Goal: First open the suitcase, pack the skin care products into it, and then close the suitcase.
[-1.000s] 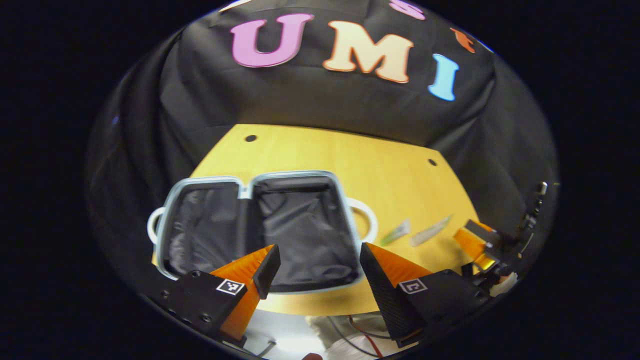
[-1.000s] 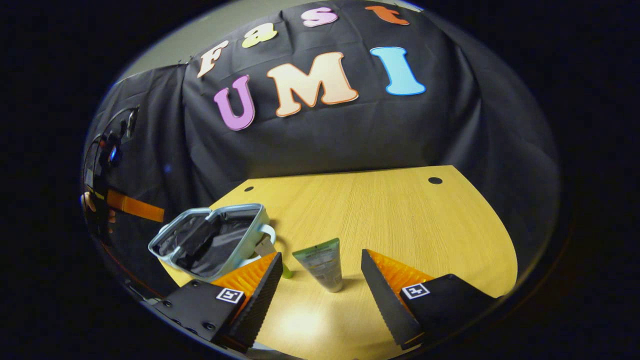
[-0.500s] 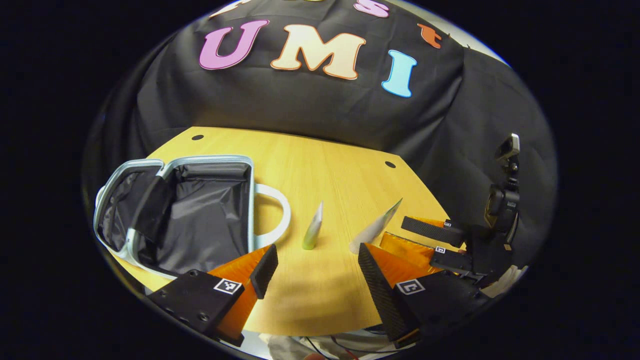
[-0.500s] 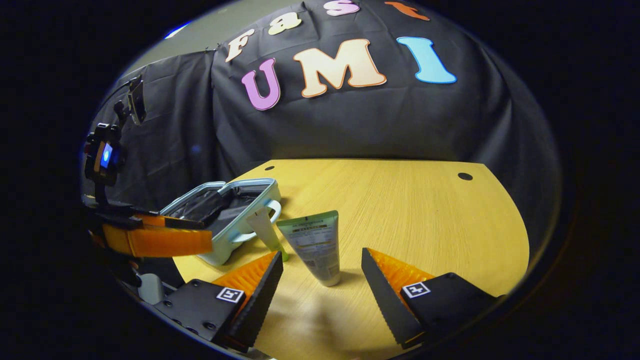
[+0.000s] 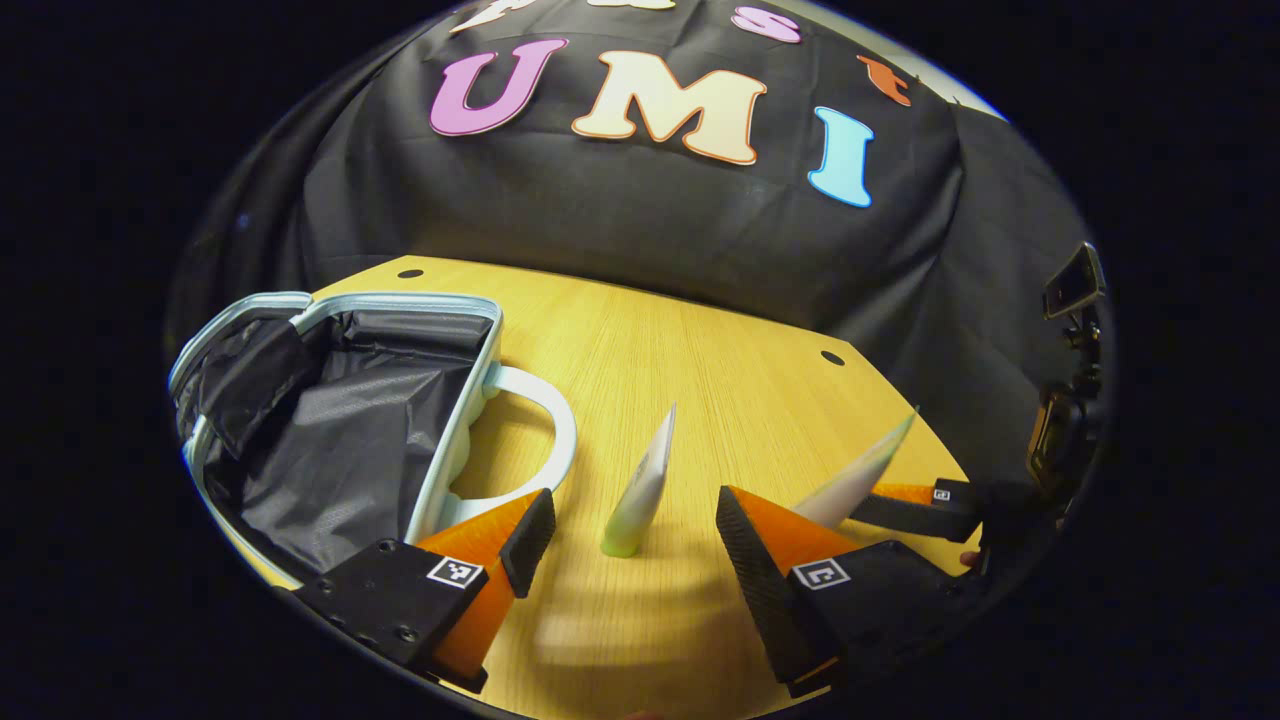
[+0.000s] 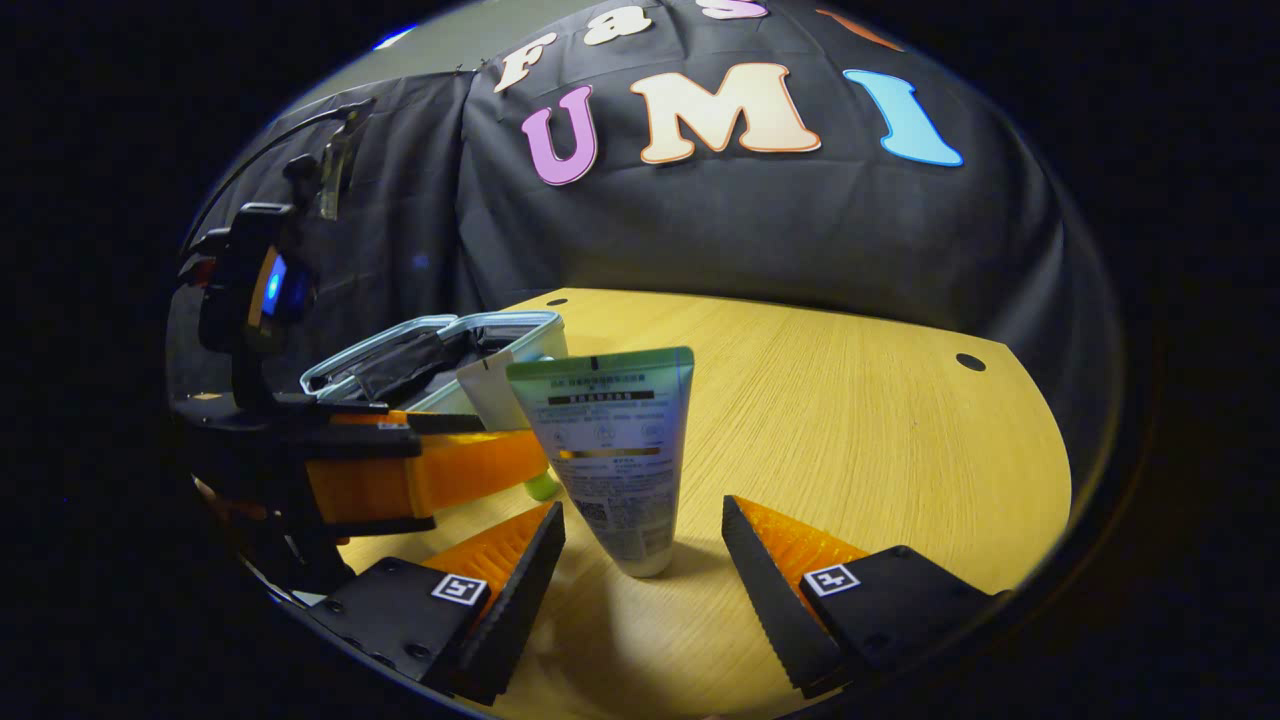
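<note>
The pale suitcase (image 5: 455, 440) lies open on the wooden table (image 5: 700, 340), its dark lining showing; in the right gripper view the suitcase (image 6: 520, 325) sits behind the tubes. A white tube with a green cap (image 5: 640, 490) stands upright between the open fingers of my left gripper (image 5: 635, 530). A larger green-topped tube (image 6: 615, 450) stands on its cap between the open fingers of my right gripper (image 6: 645, 545). The larger tube (image 5: 860, 475) also leans into the left gripper view. The smaller tube (image 6: 495, 390) stands behind the left gripper (image 6: 440, 470) in the right gripper view. Nothing is held.
The right gripper (image 5: 930, 505) reaches in at the right edge of the left gripper view. Bare tabletop (image 6: 880, 430) stretches to the right of the tubes, with a cable hole (image 6: 969, 361) near the far edge.
Both grippers moved forward and closer to the tubes, which now loom larger between their fingers. The left gripper swung from the suitcase toward the small tube. Both stayed open.
</note>
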The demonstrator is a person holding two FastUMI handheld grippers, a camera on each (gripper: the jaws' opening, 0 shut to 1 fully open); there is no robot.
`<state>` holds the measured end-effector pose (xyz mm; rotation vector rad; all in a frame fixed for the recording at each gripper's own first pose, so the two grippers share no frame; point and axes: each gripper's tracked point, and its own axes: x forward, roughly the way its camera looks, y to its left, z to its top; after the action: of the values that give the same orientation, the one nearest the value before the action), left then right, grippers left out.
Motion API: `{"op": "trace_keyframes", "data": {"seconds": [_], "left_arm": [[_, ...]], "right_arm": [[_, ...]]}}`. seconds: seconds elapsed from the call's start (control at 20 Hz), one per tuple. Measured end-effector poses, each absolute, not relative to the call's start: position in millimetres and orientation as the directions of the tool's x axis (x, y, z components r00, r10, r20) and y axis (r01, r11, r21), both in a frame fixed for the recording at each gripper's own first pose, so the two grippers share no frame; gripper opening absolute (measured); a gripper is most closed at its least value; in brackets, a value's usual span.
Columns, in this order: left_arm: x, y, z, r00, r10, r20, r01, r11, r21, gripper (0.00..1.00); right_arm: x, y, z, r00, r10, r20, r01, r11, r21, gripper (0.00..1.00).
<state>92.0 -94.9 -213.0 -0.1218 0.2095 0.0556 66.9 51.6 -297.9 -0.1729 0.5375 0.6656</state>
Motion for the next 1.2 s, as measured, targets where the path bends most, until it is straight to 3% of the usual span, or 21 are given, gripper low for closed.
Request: {"op": "trace_keyframes", "data": {"seconds": [0.25, 0.35, 0.5, 0.55, 0.6, 0.7, 0.75, 0.95, 1.05, 1.2], "left_arm": [[114, -100, -213, 0.980, 0.034, -0.196, -0.059, 0.990, -0.126, 0.90], [123, -100, -214, 0.979, 0.031, -0.202, -0.059, 0.989, -0.135, 0.76], [130, -94, -218, 0.975, 0.045, -0.219, -0.075, 0.989, -0.131, 0.28], [130, -97, -219, 0.974, 0.029, -0.223, -0.062, 0.988, -0.141, 0.27], [129, -99, -217, 0.974, 0.017, -0.227, -0.052, 0.987, -0.152, 0.19], [128, -99, -214, 0.972, 0.017, -0.234, -0.051, 0.989, -0.139, 0.16], [130, -98, -213, 0.971, 0.019, -0.237, -0.051, 0.990, -0.131, 0.16], [123, -104, -190, 0.969, 0.005, -0.248, -0.037, 0.992, -0.124, 0.14], [116, -105, -164, 0.971, 0.000, -0.240, -0.028, 0.993, -0.115, 0.14], [97, -97, -116, 0.976, 0.009, -0.218, -0.030, 0.995, -0.094, 0.14]], "right_arm": [[75, 58, -306, 0.653, 0.547, -0.523, -0.628, 0.778, 0.029, 0.99], [78, 60, -310, 0.649, 0.546, -0.529, -0.626, 0.779, 0.036, 0.99], [76, 63, -315, 0.634, 0.551, -0.542, -0.630, 0.775, 0.051, 0.93], [76, 66, -314, 0.633, 0.556, -0.539, -0.633, 0.772, 0.053, 0.86], [77, 67, -312, 0.638, 0.558, -0.531, -0.634, 0.772, 0.048, 0.78], [78, 66, -311, 0.645, 0.555, -0.525, -0.638, 0.769, 0.030, 0.69], [80, 67, -312, 0.644, 0.555, -0.526, -0.640, 0.768, 0.026, 0.55], [86, 64, -310, 0.644, 0.527, -0.554, -0.627, 0.779, 0.013, 0.53], [81, 65, -302, 0.641, 0.523, -0.562, -0.626, 0.780, 0.011, 0.46], [72, 70, -284, 0.632, 0.522, -0.573, -0.630, 0.776, 0.012, 0.49]]}}
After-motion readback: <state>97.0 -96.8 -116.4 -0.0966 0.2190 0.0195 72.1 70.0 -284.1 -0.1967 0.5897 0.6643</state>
